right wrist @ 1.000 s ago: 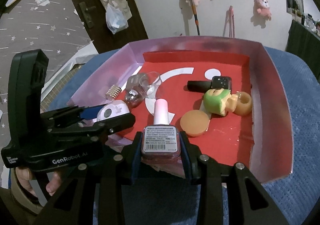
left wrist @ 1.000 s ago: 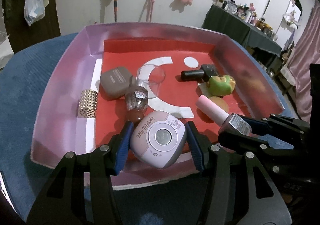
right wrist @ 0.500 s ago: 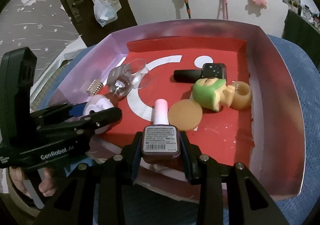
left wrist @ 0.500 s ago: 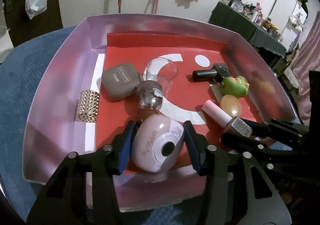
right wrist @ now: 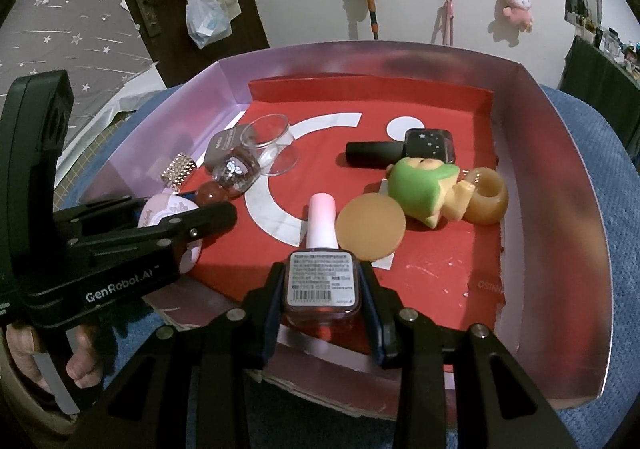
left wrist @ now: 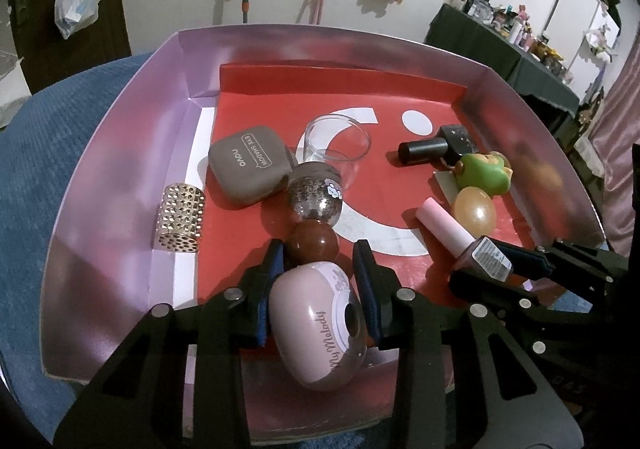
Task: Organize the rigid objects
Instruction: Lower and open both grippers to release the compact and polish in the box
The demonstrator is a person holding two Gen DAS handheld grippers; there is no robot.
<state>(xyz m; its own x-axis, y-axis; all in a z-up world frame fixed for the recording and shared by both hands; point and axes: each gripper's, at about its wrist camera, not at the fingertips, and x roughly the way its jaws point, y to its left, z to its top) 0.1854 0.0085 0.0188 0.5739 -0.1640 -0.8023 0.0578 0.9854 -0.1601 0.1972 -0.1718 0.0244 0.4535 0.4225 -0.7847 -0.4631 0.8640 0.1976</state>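
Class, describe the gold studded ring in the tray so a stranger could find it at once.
Start at the pink tray with the red floor. Along its left wall, on the white strip, the gold ring lies beside the brown eyeshadow case. It alone is metal, covered in small studs.

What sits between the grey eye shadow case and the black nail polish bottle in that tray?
A clear glass cup stands between the eye shadow case and the black bottle; the left wrist view shows it best.

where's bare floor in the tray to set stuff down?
Free: the tray's near-right corner, between the orange disc, the amber ring and the right wall; also the far strip behind the glass cup and black polish bottle. Crowded: left-centre, around the eyeshadow case and glitter bottle.
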